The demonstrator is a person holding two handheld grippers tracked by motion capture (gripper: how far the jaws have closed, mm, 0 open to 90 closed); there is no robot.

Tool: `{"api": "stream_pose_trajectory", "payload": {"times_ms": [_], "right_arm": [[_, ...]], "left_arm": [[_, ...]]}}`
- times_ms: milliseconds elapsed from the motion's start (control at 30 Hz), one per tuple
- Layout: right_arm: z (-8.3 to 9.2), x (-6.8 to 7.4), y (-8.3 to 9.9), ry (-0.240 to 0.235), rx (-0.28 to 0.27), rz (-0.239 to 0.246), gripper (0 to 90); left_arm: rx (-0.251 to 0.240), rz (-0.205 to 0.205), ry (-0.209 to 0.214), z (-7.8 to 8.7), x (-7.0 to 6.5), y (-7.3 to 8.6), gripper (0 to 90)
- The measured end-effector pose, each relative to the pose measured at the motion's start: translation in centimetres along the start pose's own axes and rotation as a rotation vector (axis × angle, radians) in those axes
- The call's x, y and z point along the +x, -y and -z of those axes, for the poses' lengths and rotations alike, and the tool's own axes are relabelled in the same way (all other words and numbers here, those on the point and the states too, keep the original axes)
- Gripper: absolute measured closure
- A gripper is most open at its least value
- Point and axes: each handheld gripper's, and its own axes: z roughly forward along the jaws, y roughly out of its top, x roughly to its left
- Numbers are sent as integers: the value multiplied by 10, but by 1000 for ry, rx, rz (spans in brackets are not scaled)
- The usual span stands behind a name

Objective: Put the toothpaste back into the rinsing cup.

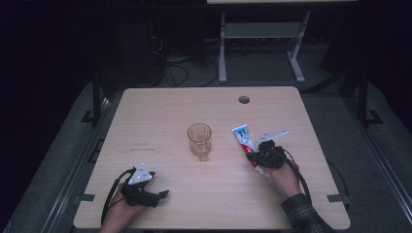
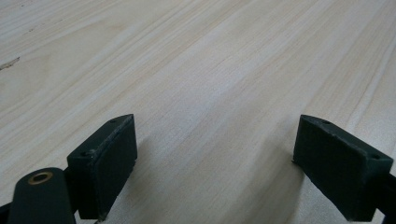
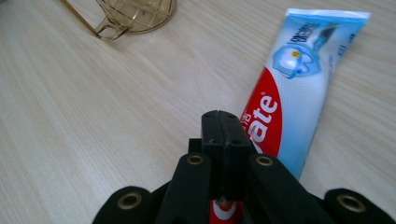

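Observation:
A red, white and blue toothpaste tube [image 1: 242, 137] lies flat on the wooden table [image 1: 160, 107], right of centre. My right gripper [image 1: 256, 154] rests over the tube's near end with its jaws pressed together. In the right gripper view the shut right gripper [image 3: 225, 128] sits just left of the toothpaste tube [image 3: 299, 84], whose red end passes beneath it; nothing is between the jaws. An amber glass mug [image 1: 199, 140] stands at the table's middle, and the mug [image 3: 135, 11] appears at the top of that view. My left gripper [image 1: 163, 194] lies near the front left edge, its jaws wide apart over bare wood [image 2: 215, 158].
A round cable hole [image 1: 244, 99] sits near the table's far edge. Behind the table stand a white desk frame [image 1: 222, 48] and loose cables on the dark floor. A trailing cable [image 1: 303, 182] loops from the right gripper by the person's sleeve.

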Motion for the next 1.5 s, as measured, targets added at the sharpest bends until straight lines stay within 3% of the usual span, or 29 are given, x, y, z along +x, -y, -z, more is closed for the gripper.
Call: {"api": "stream_pose_trajectory", "payload": {"times_ms": [400, 833, 967, 1167, 1500], "right_arm": [[7, -12, 5, 31, -2, -23, 899], [15, -13, -2, 16, -40, -31, 891], [22, -16, -8, 24, -70, -43, 855], [25, -24, -16, 31, -66, -73, 777], [24, -34, -26, 50, -52, -72, 635]], "left_arm": [[0, -1, 0, 0, 0, 0, 128], [1, -2, 1, 0, 0, 0, 128], [1, -3, 3, -1, 0, -1, 128], [1, -3, 4, -1, 0, -1, 128], [1, -5, 5, -1, -1, -1, 128]]}}
